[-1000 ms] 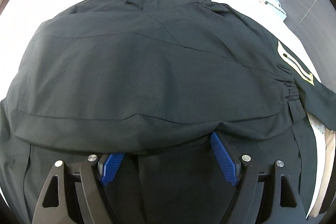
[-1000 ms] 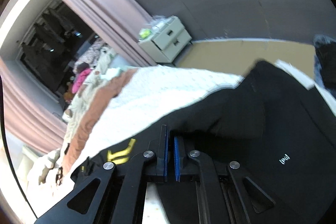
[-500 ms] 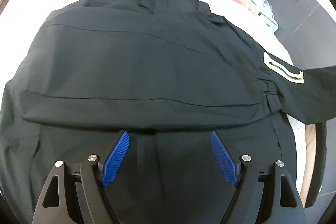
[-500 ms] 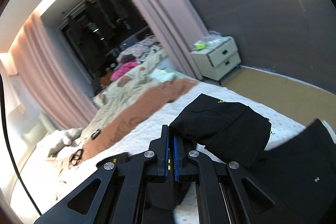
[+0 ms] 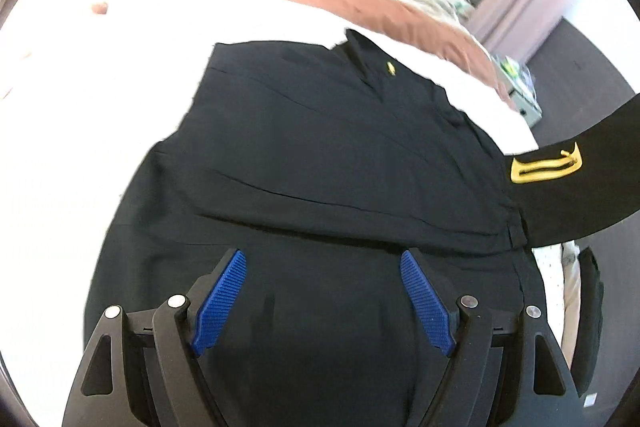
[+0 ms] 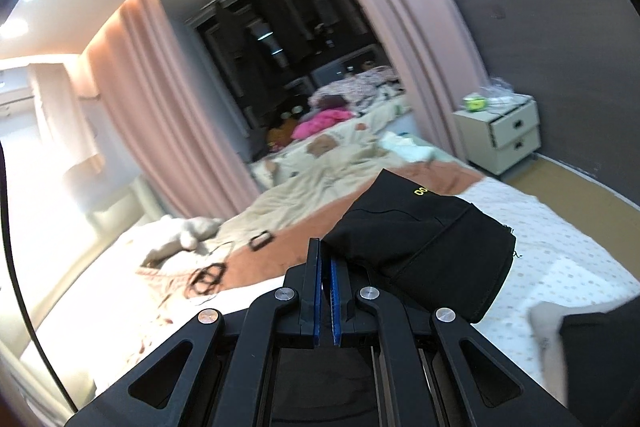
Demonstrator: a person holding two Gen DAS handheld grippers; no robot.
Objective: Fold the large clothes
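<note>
Both hands have lifted since a second ago: the left gripper [image 5: 322, 301], which sat low against the jacket's folded hem, now hovers clear above it, and the right gripper [image 6: 326, 297] has swung up from the bed edge to look across the room with the sleeve in tow. Closest, the left gripper's blue pads [image 5: 219, 301] stand spread wide with nothing between them, pointing down at the jacket [image 5: 320, 163]. That black jacket lies flat on the bed [image 5: 100, 99], its lower part folded up over the body, the collar with a small gold stud [image 5: 390, 67] at the far end. Off its right side the sleeve [image 5: 592, 167], marked with a yellow emblem [image 5: 546, 169], rises off the bed toward the picture's edge. In the right wrist view the right gripper's jaws are pressed together, pinching that sleeve's black cloth [image 6: 424, 247], which bunches just right of the pads with its cuff hanging open. Beyond lie a brown blanket [image 6: 280, 247] with tangled black cords [image 6: 206, 277], then a rumpled cream quilt [image 6: 320, 171]. Farther off stand a white nightstand [image 6: 500, 133] by the grey wall and pink curtains [image 6: 160, 107] framing a dark window.
</note>
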